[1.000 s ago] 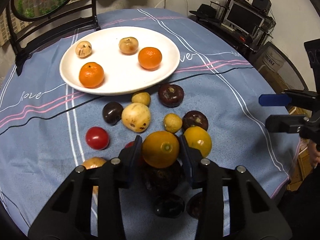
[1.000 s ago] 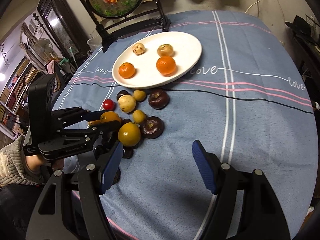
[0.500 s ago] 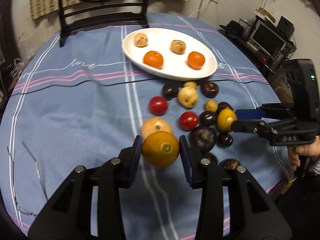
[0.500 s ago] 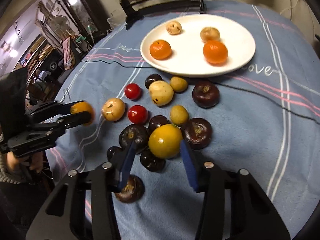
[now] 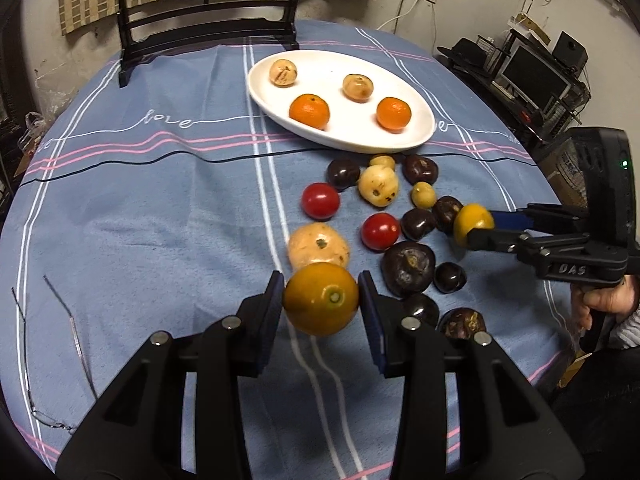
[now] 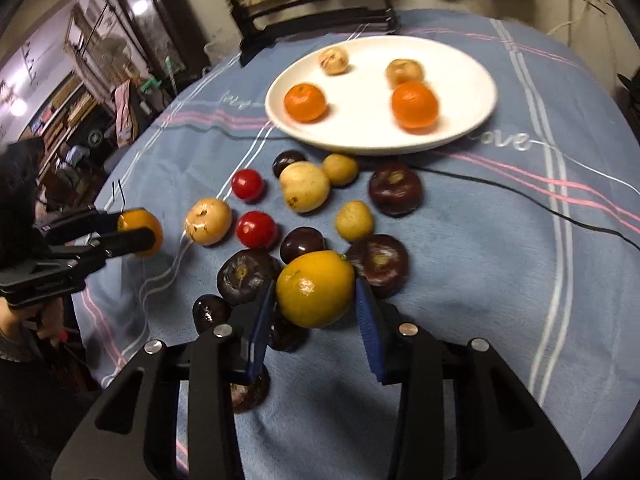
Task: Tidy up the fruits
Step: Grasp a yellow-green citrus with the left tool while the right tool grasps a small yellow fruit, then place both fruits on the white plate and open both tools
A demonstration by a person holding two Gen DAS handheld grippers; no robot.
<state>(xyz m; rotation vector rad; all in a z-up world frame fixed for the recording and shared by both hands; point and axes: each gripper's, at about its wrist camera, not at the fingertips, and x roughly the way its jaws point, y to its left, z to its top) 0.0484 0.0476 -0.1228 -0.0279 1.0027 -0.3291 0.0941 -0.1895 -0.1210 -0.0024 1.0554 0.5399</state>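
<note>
The left gripper [image 5: 321, 300], lifted off the pile a second ago, is clamped on an orange [image 5: 320, 298] above the bench [image 5: 140, 216], while the right gripper [image 6: 316, 308] has moved in and straddles a yellow fruit [image 6: 315, 289], pads apparently touching it (grip uncertain). Both fruits look bound for the plate [image 5: 408, 92] ahead, in a cluttered room with shelves.

An orange-yellow citrus [image 5: 321, 298] sits clamped between blue pads above the blue cloth, a second yellow citrus [image 6: 315, 289] likewise pinched amid dark purple fruits [image 6: 378, 265], while two tangerines [image 5: 309, 111] and two tan fruits [image 5: 358, 87] rest on the white plate [image 5: 416, 136].
</note>
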